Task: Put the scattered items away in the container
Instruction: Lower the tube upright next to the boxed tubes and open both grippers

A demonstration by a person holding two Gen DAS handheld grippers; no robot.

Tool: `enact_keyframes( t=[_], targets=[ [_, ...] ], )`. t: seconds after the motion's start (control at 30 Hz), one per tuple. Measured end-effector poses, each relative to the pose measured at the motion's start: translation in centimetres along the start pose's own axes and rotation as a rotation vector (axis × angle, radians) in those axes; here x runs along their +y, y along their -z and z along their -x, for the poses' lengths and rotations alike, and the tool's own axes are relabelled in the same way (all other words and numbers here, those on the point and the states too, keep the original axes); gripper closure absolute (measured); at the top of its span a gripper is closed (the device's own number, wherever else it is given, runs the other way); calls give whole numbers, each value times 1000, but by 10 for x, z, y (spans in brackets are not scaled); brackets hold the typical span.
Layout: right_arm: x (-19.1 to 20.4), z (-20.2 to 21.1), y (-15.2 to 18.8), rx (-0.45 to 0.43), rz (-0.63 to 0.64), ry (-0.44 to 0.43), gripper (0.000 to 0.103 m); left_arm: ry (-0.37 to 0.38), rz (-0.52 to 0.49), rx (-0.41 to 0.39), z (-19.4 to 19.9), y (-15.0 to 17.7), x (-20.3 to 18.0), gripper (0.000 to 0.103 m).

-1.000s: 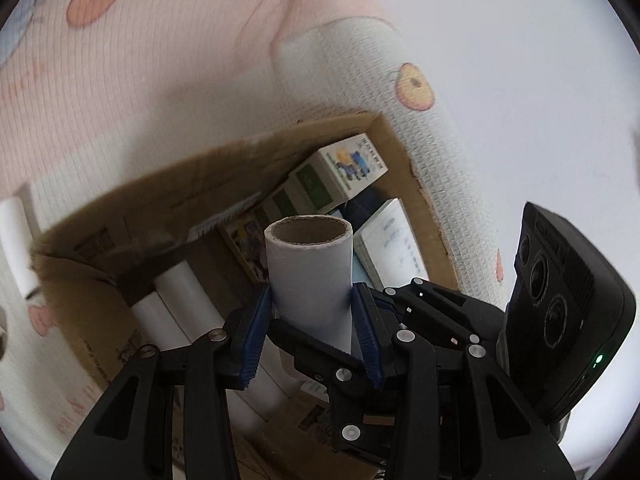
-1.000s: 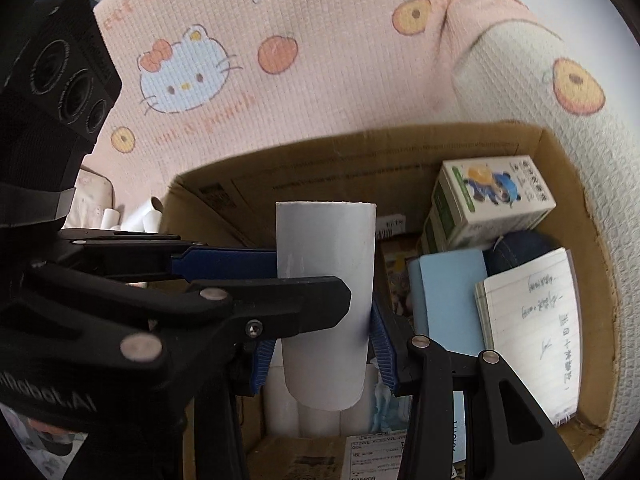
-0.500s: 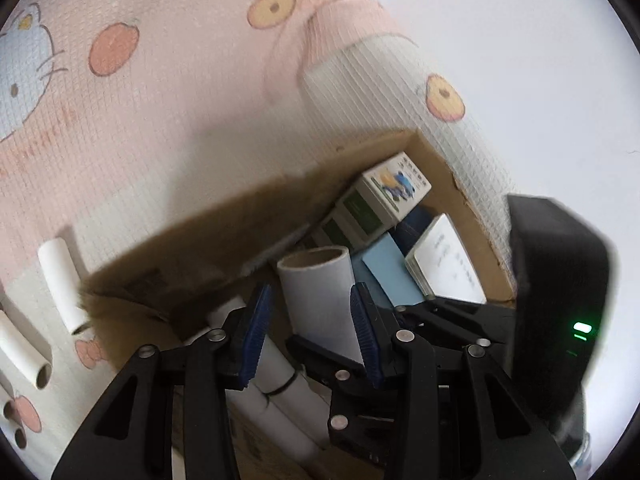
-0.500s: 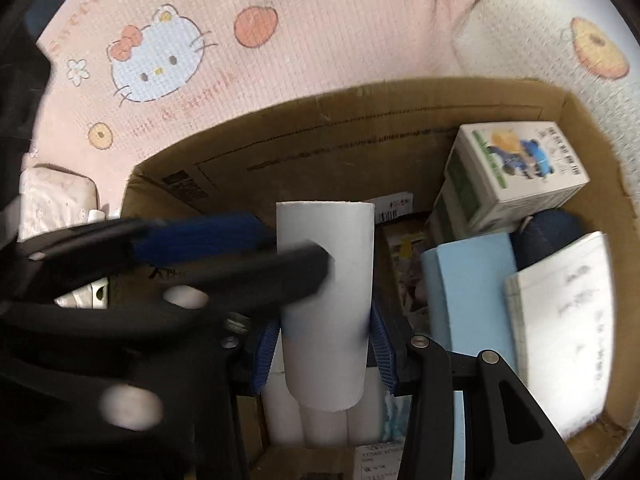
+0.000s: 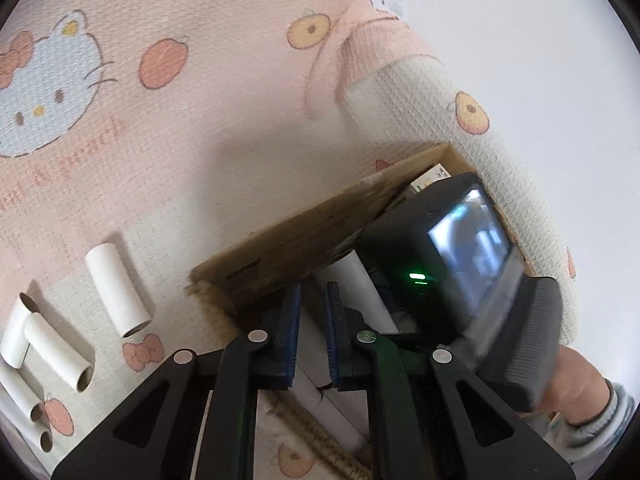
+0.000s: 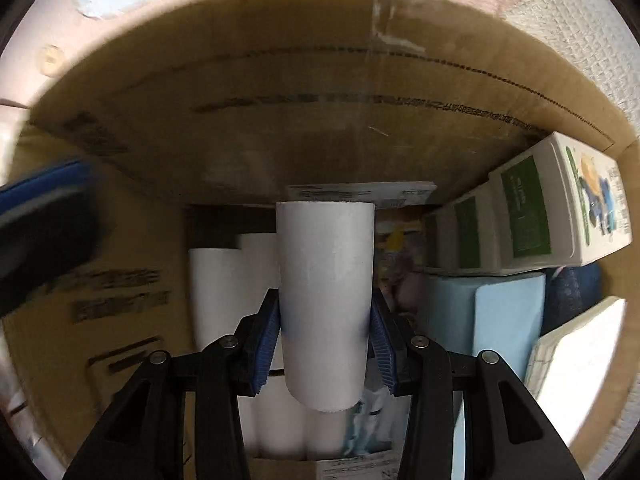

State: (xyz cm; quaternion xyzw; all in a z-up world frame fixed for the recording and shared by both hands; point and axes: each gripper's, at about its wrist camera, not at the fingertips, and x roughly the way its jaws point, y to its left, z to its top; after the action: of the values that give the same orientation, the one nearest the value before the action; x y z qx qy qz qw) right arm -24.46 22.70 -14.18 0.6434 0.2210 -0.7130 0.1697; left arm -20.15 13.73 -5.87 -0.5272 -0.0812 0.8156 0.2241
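My right gripper (image 6: 325, 334) is shut on a white cardboard tube (image 6: 325, 304) and holds it inside the cardboard box (image 6: 280, 80), above other white tubes (image 6: 216, 296) lying on the box floor. My left gripper (image 5: 312, 332) is nearly shut with nothing between its blue pads, above the box's near-left corner (image 5: 224, 288). The right gripper's body (image 5: 460, 256) and the held tube (image 5: 356, 284) show in the left wrist view. Several white tubes lie loose on the mat: one (image 5: 117, 290) alone, others (image 5: 56, 354) at the far left.
The box holds green-and-white cartons (image 6: 560, 216), a light blue book (image 6: 492, 312) and a white notebook (image 6: 576, 364). The box stands on a pink cartoon-cat mat (image 5: 120, 120). A person's hand (image 5: 576, 388) shows at lower right.
My left gripper let go of the tube, closed and pulled back left out of the box. My right gripper lowered the tube deeper into the box.
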Motion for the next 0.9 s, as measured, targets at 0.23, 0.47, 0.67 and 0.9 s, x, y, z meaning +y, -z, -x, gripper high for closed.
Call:
enact_keyframes(
  t=[0.23, 0.47, 0.67, 0.9],
  targets=[
    [15, -25, -2, 104, 12, 32, 63, 12, 18, -10, 14, 4, 6, 90],
    [17, -29, -4, 74, 57, 79, 63, 27, 12, -1, 15, 7, 4, 90],
    [14, -34, -5, 100, 64, 62, 63, 35, 21, -9, 15, 9, 5, 89],
    [10, -35, -6, 124, 61, 55, 62, 34, 26, -6, 15, 8, 5, 88]
  ],
)
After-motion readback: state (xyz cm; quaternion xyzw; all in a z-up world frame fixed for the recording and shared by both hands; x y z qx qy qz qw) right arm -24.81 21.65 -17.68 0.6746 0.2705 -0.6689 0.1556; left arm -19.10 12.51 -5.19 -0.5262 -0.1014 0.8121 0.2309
